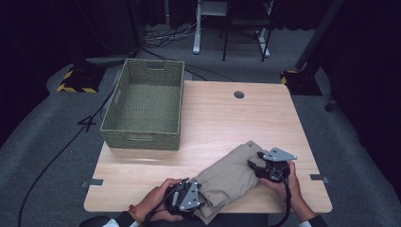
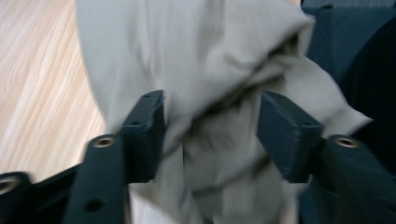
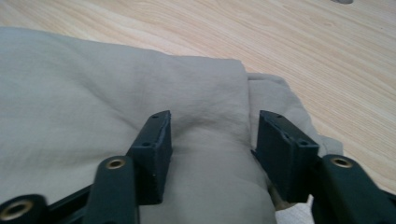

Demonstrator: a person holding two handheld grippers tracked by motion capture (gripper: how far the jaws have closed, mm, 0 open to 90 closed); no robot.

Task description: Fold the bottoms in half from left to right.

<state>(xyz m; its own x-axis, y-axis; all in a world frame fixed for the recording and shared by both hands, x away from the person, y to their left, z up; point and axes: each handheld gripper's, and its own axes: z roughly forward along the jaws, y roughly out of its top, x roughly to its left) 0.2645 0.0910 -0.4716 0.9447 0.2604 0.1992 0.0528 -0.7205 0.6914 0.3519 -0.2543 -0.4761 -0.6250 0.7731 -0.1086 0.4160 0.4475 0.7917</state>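
Each hand carries a black tool: the left tool and right tool both wear a grey three-cornered plate and trail a black cable. Brass-ringed screw holes dot the jaws. Dark sleeves show white cuffs; an orange wristband circles the left wrist.

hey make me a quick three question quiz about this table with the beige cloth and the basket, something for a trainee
1. True or false: the green woven basket has the beige cloth lying inside it.
2. Which end of the cloth is the left gripper at? A) the end at the table's near edge B) the end nearest the basket C) neither, it is over the basket
3. Fill in: in the right gripper view, the right gripper has a fold of ____ between its jaws.

Key:
1. False. The cloth lies on the wooden table, apart from the basket.
2. A
3. cloth
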